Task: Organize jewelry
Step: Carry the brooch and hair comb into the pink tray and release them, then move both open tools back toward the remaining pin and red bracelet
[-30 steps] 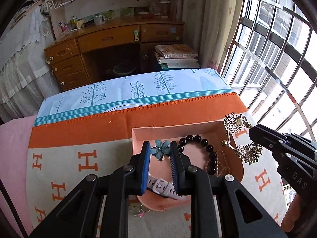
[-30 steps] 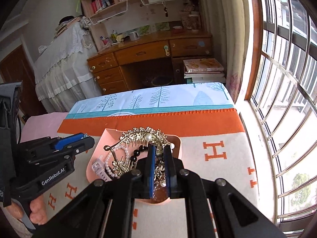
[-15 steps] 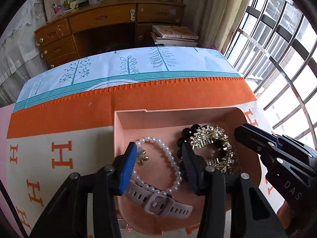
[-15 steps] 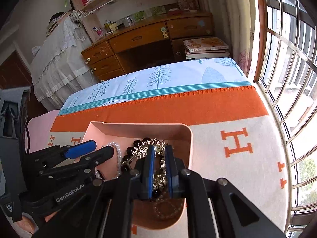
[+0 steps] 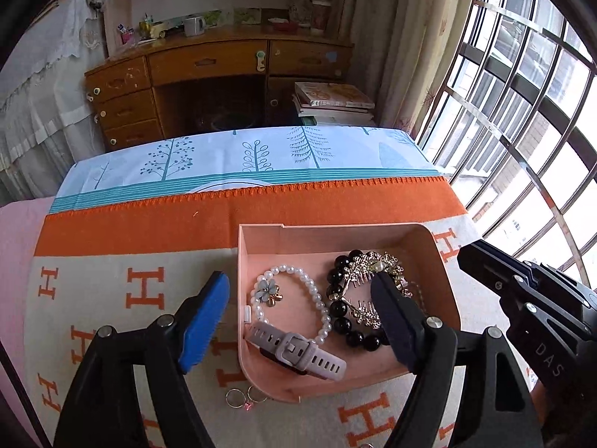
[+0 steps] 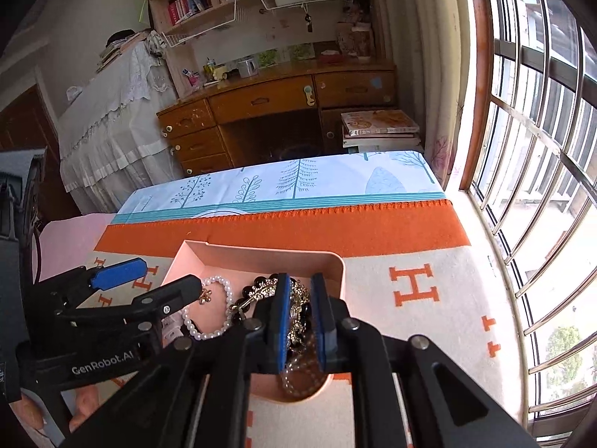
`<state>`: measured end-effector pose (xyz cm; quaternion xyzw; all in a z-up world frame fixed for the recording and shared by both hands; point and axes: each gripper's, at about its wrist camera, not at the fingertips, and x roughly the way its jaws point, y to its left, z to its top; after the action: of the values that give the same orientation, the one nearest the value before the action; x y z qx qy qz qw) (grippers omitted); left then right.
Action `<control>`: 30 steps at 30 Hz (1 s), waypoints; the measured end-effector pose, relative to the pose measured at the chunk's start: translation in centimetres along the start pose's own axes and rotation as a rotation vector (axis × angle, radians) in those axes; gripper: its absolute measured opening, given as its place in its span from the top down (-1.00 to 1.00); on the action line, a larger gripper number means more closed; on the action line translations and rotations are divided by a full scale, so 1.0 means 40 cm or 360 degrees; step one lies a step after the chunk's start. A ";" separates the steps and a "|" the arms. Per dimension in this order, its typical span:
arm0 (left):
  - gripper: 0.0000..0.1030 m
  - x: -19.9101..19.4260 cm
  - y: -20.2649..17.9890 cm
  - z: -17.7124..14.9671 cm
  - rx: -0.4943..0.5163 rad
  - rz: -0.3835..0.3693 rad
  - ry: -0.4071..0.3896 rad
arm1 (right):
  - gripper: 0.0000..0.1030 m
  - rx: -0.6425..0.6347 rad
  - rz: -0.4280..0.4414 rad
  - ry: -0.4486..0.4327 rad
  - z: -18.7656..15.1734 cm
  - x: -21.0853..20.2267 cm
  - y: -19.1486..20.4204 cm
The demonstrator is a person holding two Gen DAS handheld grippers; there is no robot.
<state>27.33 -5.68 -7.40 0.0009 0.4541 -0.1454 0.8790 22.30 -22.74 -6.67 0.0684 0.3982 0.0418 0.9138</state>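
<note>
Left wrist view: found the left gripper [image 5: 298,283] spread wide above the near half of the pink tray [image 5: 335,227], holding nothing. Saw its blue-padded left finger hanging over the orange-and-cream blanket [image 5: 141,231] just outside the tray's left wall, and its right finger over the jewelry inside, in front of the gold hair comb [image 5: 367,265]. Noted no contact with either. Counted in the tray a pearl bracelet [image 5: 317,298] with a pale blue flower charm [image 5: 269,291] lying inside its left edge, a black bead bracelet [image 5: 341,310] under the comb, and a grey watch [image 5: 298,352] lying along the near wall. Spotted two small rings [image 5: 242,399] on the blanket just outside the tray's near edge. Saw the right gripper [image 5: 481,261] reaching in from the right, above the tray's right rim.

Right wrist view: found the right gripper [image 6: 300,287] drawn to a narrow gap over the tray's right side [image 6: 328,257], with the gold comb [image 6: 261,291] and dark beads showing in that gap. Could not tell whether the pads pressed on the comb or merely hung above it. Saw the left gripper [image 6: 168,276] at the left, gaping wide, beside the pearl bracelet [image 6: 209,332].
</note>
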 end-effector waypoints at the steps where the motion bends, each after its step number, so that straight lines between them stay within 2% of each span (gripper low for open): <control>1: -0.49 -0.008 0.000 -0.005 -0.0004 -0.0001 -0.0007 | 0.78 -0.0007 -0.0004 -0.0006 -0.002 -0.007 0.003; 6: -0.49 -0.052 0.001 -0.031 -0.0032 -0.0019 -0.0022 | 0.78 -0.0012 0.0009 -0.0006 -0.020 -0.043 0.011; 11: -0.49 -0.088 -0.002 -0.060 -0.0046 0.0013 -0.0018 | 0.78 -0.0032 -0.0012 -0.0014 -0.050 -0.084 0.020; 17: -0.49 -0.128 -0.022 -0.100 0.0006 0.0022 0.0035 | 0.78 -0.0059 -0.0035 -0.0033 -0.090 -0.147 0.031; 23: -0.49 -0.155 -0.034 -0.147 -0.0020 0.0027 0.0087 | 0.78 -0.0127 -0.0102 -0.0071 -0.140 -0.207 0.048; 30: -0.50 -0.182 -0.068 -0.201 0.0039 0.0072 0.0103 | 0.77 -0.0190 -0.0143 -0.0081 -0.196 -0.259 0.055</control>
<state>16.24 -5.34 -5.96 0.0268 0.4804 -0.1308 0.8668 9.47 -21.19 -4.12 -0.0031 0.3743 0.0228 0.9270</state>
